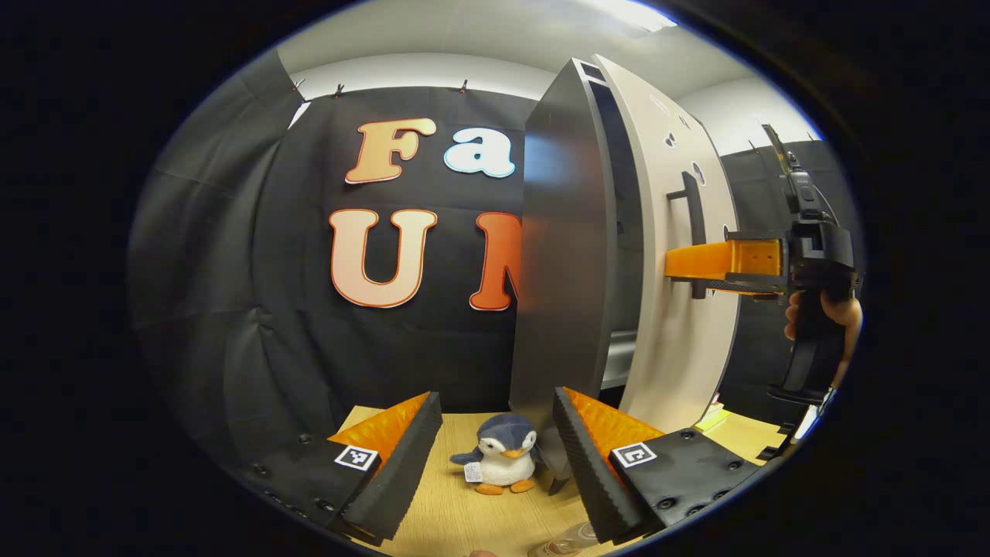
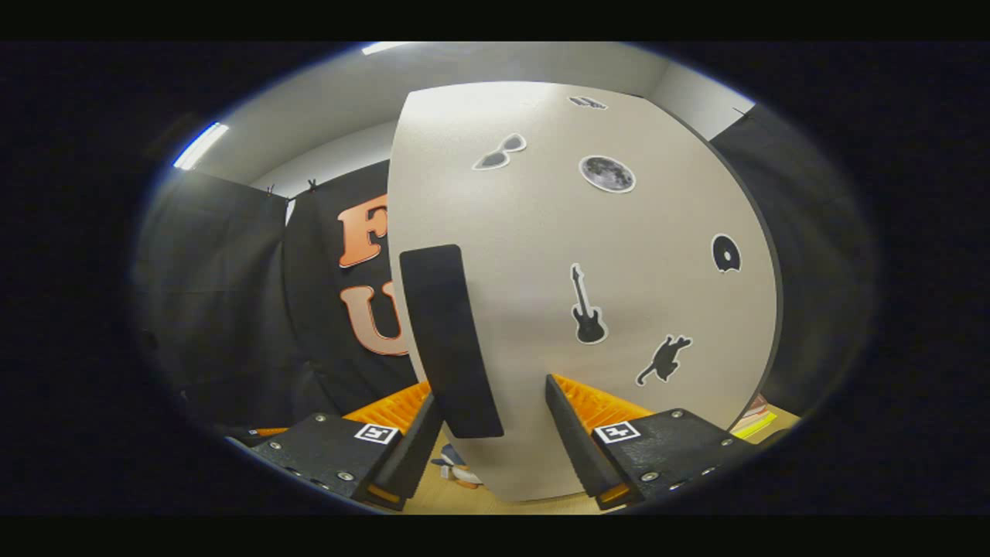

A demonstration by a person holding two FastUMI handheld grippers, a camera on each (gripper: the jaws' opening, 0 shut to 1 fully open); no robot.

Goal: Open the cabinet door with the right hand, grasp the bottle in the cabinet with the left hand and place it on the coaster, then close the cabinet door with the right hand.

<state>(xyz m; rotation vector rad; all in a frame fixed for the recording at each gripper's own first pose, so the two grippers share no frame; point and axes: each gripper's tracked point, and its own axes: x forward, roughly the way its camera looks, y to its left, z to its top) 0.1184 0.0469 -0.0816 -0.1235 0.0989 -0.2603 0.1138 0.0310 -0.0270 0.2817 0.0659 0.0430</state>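
A dark cabinet (image 1: 561, 255) stands on the table, its pale door (image 1: 673, 348) slightly ajar with a dark gap showing beside it. My right gripper (image 1: 681, 271), held by a hand (image 1: 839, 309), reaches the door's black bar handle (image 1: 694, 209). In the right gripper view the handle (image 2: 445, 333) stands between the spread fingers of my right gripper (image 2: 492, 394), close to the left finger and apart from the right one. The door (image 2: 619, 271) carries several stickers. My left gripper (image 1: 495, 396) hangs open low over the table, nothing between its fingers. What is inside the cabinet is hidden.
A small penguin plush (image 1: 503, 456) sits on the wooden table (image 1: 456, 518) just left of the cabinet's foot. A round glassy object (image 1: 568, 541) shows at the near edge. A yellow stack (image 1: 711, 418) lies right of the cabinet.
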